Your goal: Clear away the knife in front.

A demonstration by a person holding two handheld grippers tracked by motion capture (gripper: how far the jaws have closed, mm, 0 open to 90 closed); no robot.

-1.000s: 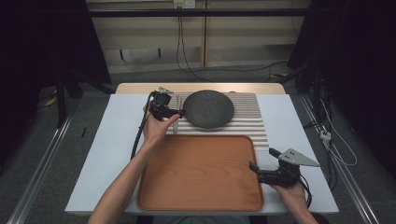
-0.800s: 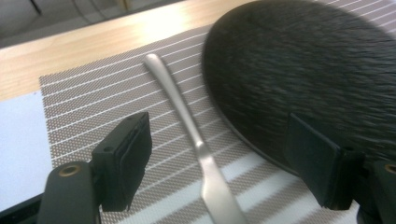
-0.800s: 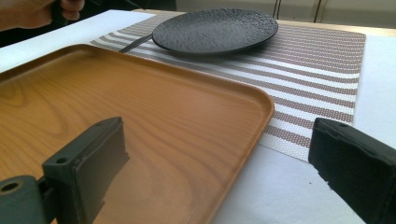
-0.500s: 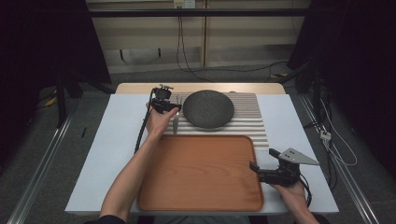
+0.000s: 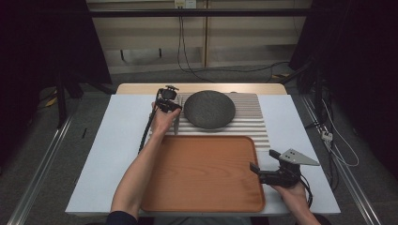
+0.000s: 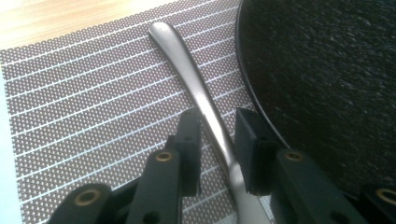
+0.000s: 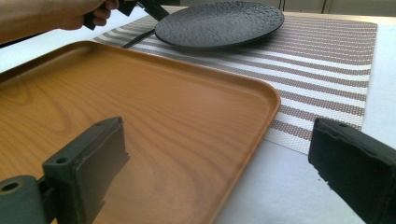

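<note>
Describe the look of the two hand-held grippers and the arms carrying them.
Both the left gripper and right gripper are black with blocky jaws and brass-coloured screw holes. The right carries a grey three-cornered plate. A black cable trails from the left. Forearms bare; dark sleeve at the left elbow.

Light falls on the table [image 5: 117, 140] from overhead while the room around sits nearly black. Soft shadows under the dark plate [image 5: 209, 109]. A bright sheen runs along the metal handle [image 6: 187, 70]. Near jaws blur in both gripper views.
</note>
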